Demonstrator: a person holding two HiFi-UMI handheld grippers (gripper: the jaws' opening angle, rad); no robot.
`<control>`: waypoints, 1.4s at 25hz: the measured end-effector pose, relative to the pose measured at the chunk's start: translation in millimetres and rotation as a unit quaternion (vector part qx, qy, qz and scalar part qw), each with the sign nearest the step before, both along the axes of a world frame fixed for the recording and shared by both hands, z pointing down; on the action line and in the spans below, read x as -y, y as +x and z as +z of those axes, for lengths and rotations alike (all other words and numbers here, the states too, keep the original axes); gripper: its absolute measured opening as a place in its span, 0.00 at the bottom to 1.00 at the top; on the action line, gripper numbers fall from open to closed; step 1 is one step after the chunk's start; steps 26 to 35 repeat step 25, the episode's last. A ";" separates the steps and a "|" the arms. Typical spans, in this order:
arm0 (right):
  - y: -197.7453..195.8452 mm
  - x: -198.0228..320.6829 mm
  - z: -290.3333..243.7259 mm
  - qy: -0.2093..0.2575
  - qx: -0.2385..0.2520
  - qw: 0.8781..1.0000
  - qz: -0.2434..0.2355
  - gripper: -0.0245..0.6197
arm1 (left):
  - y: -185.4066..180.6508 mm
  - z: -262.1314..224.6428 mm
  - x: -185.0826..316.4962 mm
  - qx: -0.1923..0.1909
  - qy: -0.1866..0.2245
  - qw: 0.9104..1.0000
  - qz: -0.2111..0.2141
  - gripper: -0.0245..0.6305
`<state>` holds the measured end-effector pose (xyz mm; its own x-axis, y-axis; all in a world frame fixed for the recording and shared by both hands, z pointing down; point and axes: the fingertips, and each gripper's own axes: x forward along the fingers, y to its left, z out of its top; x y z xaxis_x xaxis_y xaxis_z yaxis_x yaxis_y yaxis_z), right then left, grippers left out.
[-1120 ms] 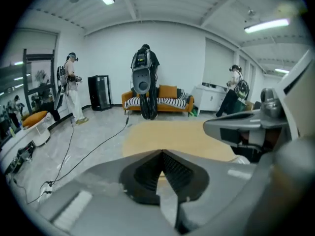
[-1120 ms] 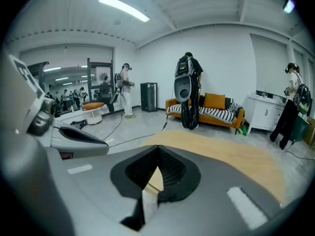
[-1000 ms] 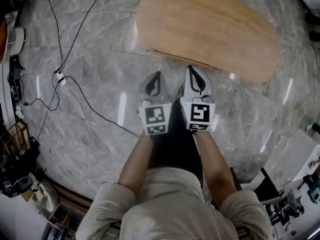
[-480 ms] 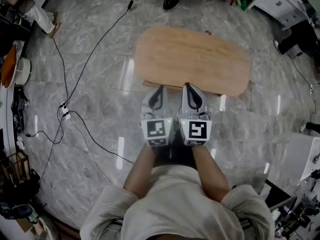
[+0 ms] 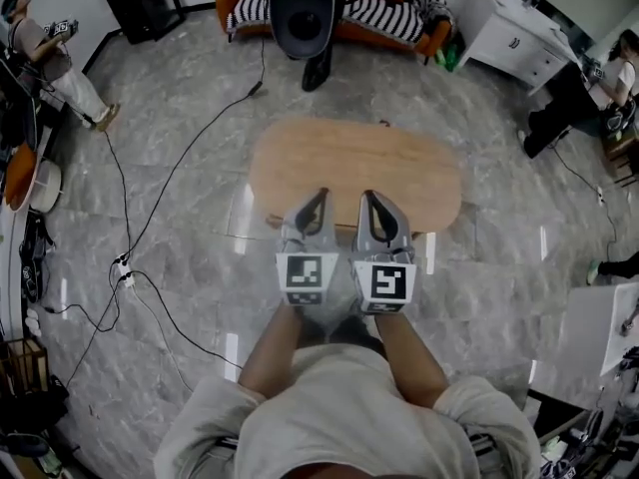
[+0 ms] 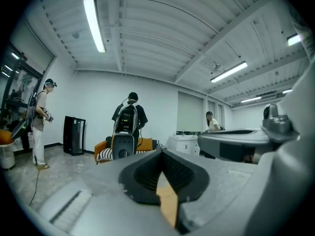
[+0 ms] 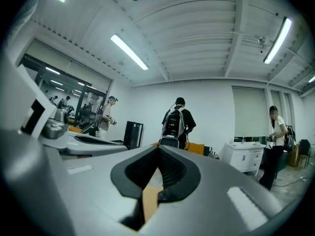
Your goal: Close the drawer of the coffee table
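The coffee table (image 5: 399, 168) has an oval wooden top and stands on the marble floor in the middle of the head view. A thin wooden edge (image 5: 275, 219) shows under its near rim; the drawer front is hidden from above. My left gripper (image 5: 319, 198) and right gripper (image 5: 366, 198) are held side by side, high above the table's near edge and pointing level. Both are shut with nothing in them. In the left gripper view the left gripper (image 6: 161, 154) shows a sliver of wood (image 6: 168, 203) below its pads. The right gripper (image 7: 158, 154) looks the same.
An orange sofa (image 5: 419, 18) with striped cushions stands beyond the table, and a person with a backpack (image 6: 129, 119) is in front of it. A white cabinet (image 5: 514, 33) is at the back right. Cables (image 5: 130, 267) trail over the floor at left. Another person (image 5: 50, 58) stands far left.
Both grippers and the head camera have risen well above the floor; the table now looks smaller and farther below. The grippers have tipped up to level. Both stayed shut.
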<state>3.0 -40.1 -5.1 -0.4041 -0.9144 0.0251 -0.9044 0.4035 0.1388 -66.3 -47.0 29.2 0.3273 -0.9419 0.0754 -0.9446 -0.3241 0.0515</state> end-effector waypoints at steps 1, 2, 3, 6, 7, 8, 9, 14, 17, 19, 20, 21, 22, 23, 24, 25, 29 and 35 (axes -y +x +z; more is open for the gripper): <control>9.0 0.2 -5.5 0.004 -0.003 1.000 0.001 0.05 | 9.9 -4.9 1.8 0.000 0.004 1.000 0.002 0.07; 18.3 0.7 -10.4 0.007 -0.007 1.000 0.001 0.05 | 20.3 -9.6 3.1 0.002 0.009 1.000 0.003 0.07; 27.2 1.3 -14.4 0.010 -0.011 1.000 0.000 0.05 | 29.8 -13.8 4.0 0.006 0.013 1.000 0.002 0.07; 45.2 5.8 -27.3 0.024 -0.006 1.000 -0.002 0.05 | 44.5 -23.5 8.9 0.025 0.021 0.999 -0.011 0.07; 48.8 7.2 -31.4 0.028 -0.001 1.000 -0.001 0.05 | 46.6 -27.2 10.9 0.027 0.024 0.999 -0.011 0.07; 52.0 8.3 -34.7 0.030 0.002 1.000 0.001 0.05 | 48.6 -31.4 12.7 0.025 0.028 0.999 -0.007 0.07; 55.2 9.2 -37.4 0.033 0.003 0.999 0.002 0.05 | 50.8 -35.7 14.2 0.019 0.032 0.999 -0.003 0.07; 75.1 10.6 -51.8 0.048 0.009 0.999 0.006 0.05 | 71.0 -53.6 19.0 0.005 0.042 0.999 0.014 0.07; 87.9 13.6 -61.9 0.060 0.009 0.998 0.013 0.05 | 88.3 -62.4 22.7 0.008 0.048 0.998 0.028 0.07; 94.4 15.9 -65.3 0.061 0.007 0.998 0.019 0.05 | 98.2 -65.2 23.2 0.009 0.050 0.998 0.038 0.07; 96.5 16.1 -66.1 0.060 0.006 0.998 0.022 0.05 | 102.0 -66.0 22.6 0.010 0.051 0.998 0.043 0.07; 97.8 15.9 -66.6 0.060 0.005 0.998 0.024 0.05 | 104.9 -66.7 21.9 0.010 0.051 0.997 0.048 0.07; 98.3 15.5 -67.0 0.059 0.004 0.998 0.025 0.05 | 107.2 -67.5 21.3 0.009 0.051 0.997 0.052 0.07; 98.5 15.1 -67.3 0.058 0.002 0.998 0.025 0.05 | 109.1 -68.5 21.0 0.005 0.051 0.997 0.054 0.07; 98.5 14.8 -67.8 0.058 0.000 0.998 0.025 0.05 | 110.7 -69.7 20.8 0.001 0.051 0.997 0.056 0.07; 98.5 14.4 -68.4 0.058 -0.002 0.998 0.024 0.05 | 112.2 -71.0 20.8 -0.004 0.050 0.997 0.058 0.07; 98.5 14.4 -68.4 0.058 -0.002 0.998 0.024 0.05 | 112.2 -71.0 20.8 -0.004 0.050 0.997 0.058 0.07; 98.5 14.4 -68.4 0.058 -0.002 0.998 0.024 0.05 | 112.2 -71.0 20.8 -0.004 0.050 0.997 0.058 0.07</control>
